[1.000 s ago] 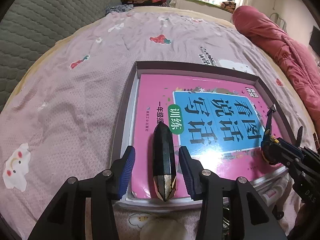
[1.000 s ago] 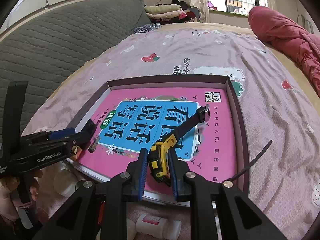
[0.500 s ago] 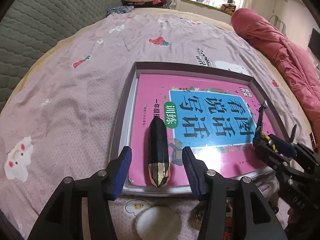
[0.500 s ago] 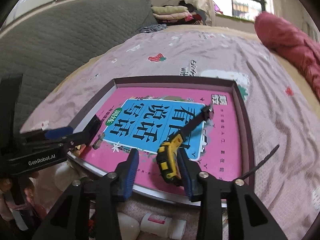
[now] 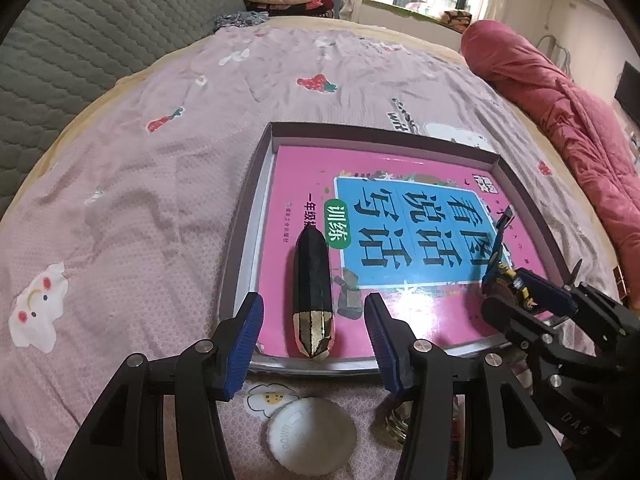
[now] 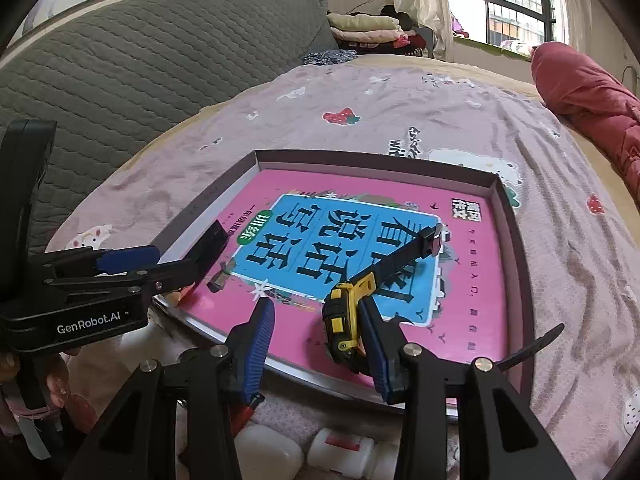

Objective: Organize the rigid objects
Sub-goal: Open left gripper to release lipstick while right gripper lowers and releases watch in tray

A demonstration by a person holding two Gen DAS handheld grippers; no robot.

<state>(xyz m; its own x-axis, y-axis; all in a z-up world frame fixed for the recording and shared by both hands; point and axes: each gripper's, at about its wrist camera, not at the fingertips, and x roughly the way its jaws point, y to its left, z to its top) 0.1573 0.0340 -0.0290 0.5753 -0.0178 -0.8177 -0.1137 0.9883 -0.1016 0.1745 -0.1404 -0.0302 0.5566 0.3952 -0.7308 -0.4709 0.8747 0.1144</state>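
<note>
Tongs: left (image 5: 314, 336) spread around pen (image 5: 312, 296); right (image 6: 316, 332) just opened, tape measure (image 6: 346, 316) released.
Done: both lie in tray (image 6: 516, 240).
Left: bottles (image 6: 340, 452), disc (image 5: 310, 434) on bed.

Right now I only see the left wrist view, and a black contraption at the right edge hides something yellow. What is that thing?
Observer: A yellow and black tape measure, lying on the pink book in the tray.
Operator: Is it being squeezed?
Observer: No. The fingers of the right gripper have just been opening; the tape measure lies between them, close against one and clear of the other.
Operator: Anything nearer than the tray?
Observer: Two white bottles on the bedspread, below the tray's near edge.
</note>
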